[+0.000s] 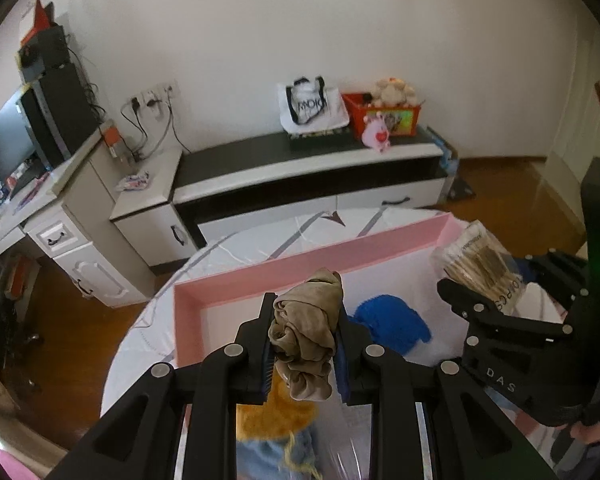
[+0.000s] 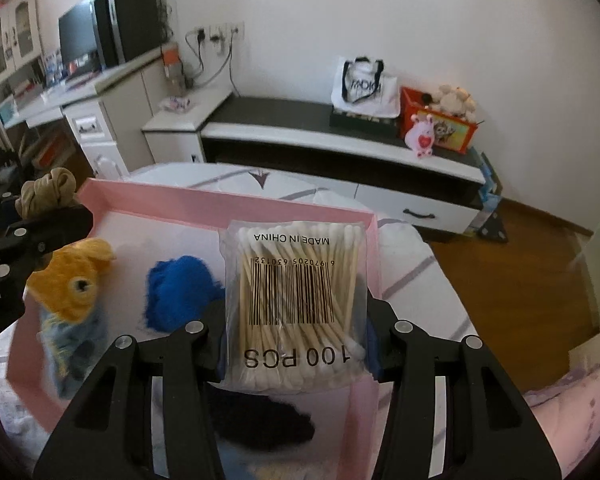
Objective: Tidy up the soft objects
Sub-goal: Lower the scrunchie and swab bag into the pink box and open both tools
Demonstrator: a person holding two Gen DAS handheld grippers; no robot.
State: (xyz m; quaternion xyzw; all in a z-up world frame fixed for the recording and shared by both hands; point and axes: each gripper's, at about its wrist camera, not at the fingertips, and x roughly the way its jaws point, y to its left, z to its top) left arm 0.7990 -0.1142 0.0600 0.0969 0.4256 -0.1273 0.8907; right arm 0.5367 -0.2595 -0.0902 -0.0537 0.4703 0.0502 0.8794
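Your left gripper (image 1: 304, 344) pinches a beige scrunchie (image 1: 306, 336) above the pink tray (image 1: 300, 266), which sits on a round white table (image 1: 236, 248). Your right gripper (image 2: 296, 320) clamps a swab bag (image 2: 296, 300) over the tray's right side. Only the right view shows the orange toy's (image 2: 74, 280) eye and a black cloth (image 2: 266, 420) beneath the bag; a blue cloth (image 2: 180, 292) lies between them. Beyond stands a TV bench (image 1: 312, 164) carrying a white bag (image 1: 310, 106) and a red box (image 1: 384, 114).

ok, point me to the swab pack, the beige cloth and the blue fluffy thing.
swab pack (image 2: 294, 300), right wrist view, on its barcode.
beige cloth (image 1: 306, 332), left wrist view, mid-bundle between the fingers.
blue fluffy thing (image 2: 180, 294), right wrist view, centre of its fuzz.
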